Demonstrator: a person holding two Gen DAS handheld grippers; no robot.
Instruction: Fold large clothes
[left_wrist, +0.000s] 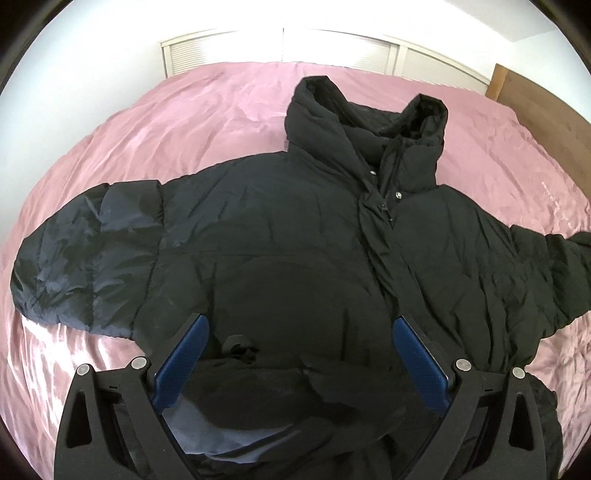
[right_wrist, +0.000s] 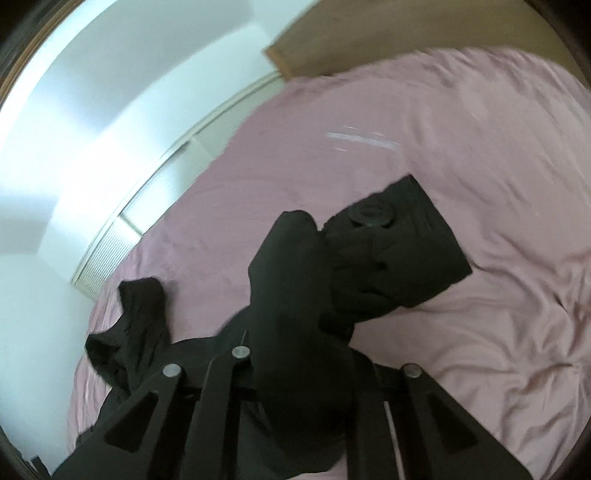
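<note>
Two grippers on the go, one big black puffer jacket (left_wrist: 295, 229) spread front-up on the pink bedspread (left_wrist: 184, 122). My left gripper (left_wrist: 297, 328) is wide open, blue pads (left_wrist: 183, 358) splayed apart, nothing between them. It hangs over the lower front of the jacket, with the hem bunched up just below the fingers. Ahead of it the zipper runs up to the hood (left_wrist: 365, 122), which stands up puffy at the far end. One sleeve (left_wrist: 85, 251) stretches off to the left of the tool and the other goes out to the right edge of the view.

My right gripper (right_wrist: 295, 362) is the busy one. A thick fold of black jacket fabric (right_wrist: 291, 295) sits right between its fingers and covers the tips, so it looks clamped on the jacket, though the pads themselves are buried in cloth. Just past the tool, the end of the sleeve (right_wrist: 399, 251) flops onto the pink cover with a round black button-like thing (right_wrist: 371, 216) on it. Another lump of the jacket (right_wrist: 133, 321) lies to the left of the fingers. That view is a bit blurry. A wooden headboard (right_wrist: 369, 33) sits at the far side of the bed.
</note>
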